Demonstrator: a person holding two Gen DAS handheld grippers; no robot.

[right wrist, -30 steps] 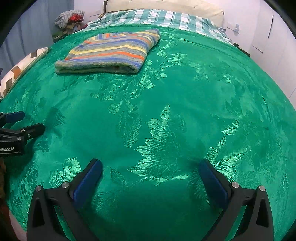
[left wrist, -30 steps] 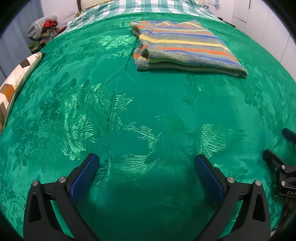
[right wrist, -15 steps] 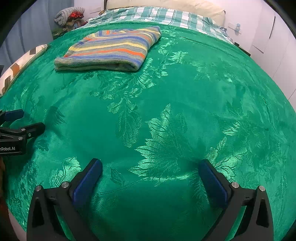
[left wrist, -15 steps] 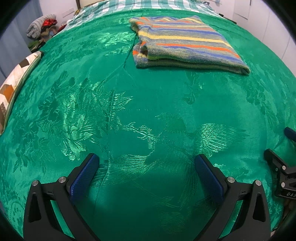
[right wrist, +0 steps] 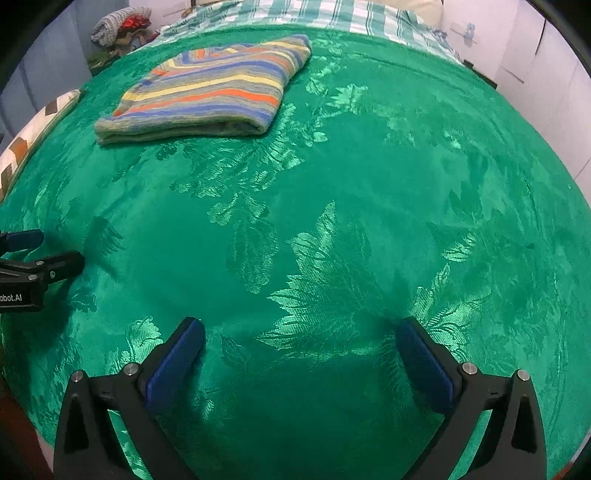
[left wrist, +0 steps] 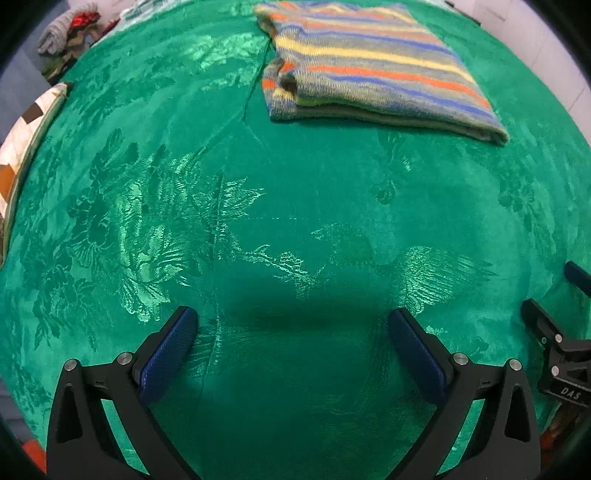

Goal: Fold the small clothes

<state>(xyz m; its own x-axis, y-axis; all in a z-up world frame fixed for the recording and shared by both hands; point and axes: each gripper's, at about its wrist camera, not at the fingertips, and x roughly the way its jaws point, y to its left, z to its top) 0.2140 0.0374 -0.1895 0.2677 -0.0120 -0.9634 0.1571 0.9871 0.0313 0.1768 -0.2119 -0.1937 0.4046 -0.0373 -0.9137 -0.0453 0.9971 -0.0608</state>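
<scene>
A striped knit garment [left wrist: 373, 70] lies folded into a flat rectangle on the green patterned bedspread [left wrist: 258, 206], far ahead of both grippers. In the right wrist view the same folded garment [right wrist: 214, 92] sits at the upper left. My left gripper [left wrist: 291, 328] hovers low over bare bedspread, open, with nothing between its blue pads. My right gripper [right wrist: 299, 336] is likewise open and empty over the cloth. Each gripper shows at the other view's edge: the right gripper [left wrist: 565, 332] and the left gripper [right wrist: 29, 258].
A brown-and-white patterned pillow [left wrist: 22, 147] lies along the bed's left edge. A pile of clothes [right wrist: 118, 26] sits at the far left corner. Checked bedding [right wrist: 332, 14] runs across the head of the bed, with white walls [right wrist: 546, 74] to the right.
Both views have drifted forward a little, so the folded garment sits slightly nearer and higher in frame. Both grippers stay open and empty.
</scene>
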